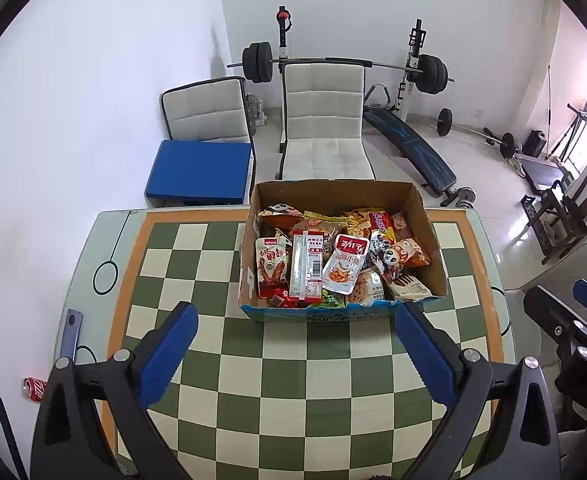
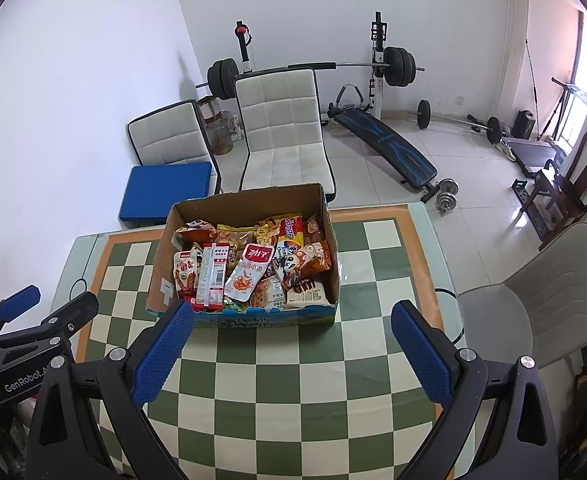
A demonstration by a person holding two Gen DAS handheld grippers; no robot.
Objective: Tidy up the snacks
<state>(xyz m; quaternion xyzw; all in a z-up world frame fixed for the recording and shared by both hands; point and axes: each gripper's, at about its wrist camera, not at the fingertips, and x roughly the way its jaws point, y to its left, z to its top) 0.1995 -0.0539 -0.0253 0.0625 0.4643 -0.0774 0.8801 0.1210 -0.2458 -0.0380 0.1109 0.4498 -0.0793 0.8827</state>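
Note:
An open cardboard box [image 1: 425,216] [image 2: 329,224] stands on the far half of a green-and-cream checkered table [image 1: 301,376] [image 2: 293,360]. Several snack packets lie in it, among them a tall red-and-white carton [image 1: 307,268] [image 2: 210,276] and a white-and-red pouch [image 1: 343,264] [image 2: 249,272]. My left gripper [image 1: 295,320] hovers over the near table, short of the box, open and empty. My right gripper [image 2: 291,316] is also open and empty, its left pad close to the box's front left corner. Each gripper shows at the edge of the other's view.
Two white chairs [image 1: 321,120] [image 2: 281,128] and a blue cushion [image 1: 201,172] stand beyond the table. Weight equipment fills the back of the room. A grey chair [image 2: 549,280] sits right of the table. A red can [image 1: 35,388] lies on the floor at left.

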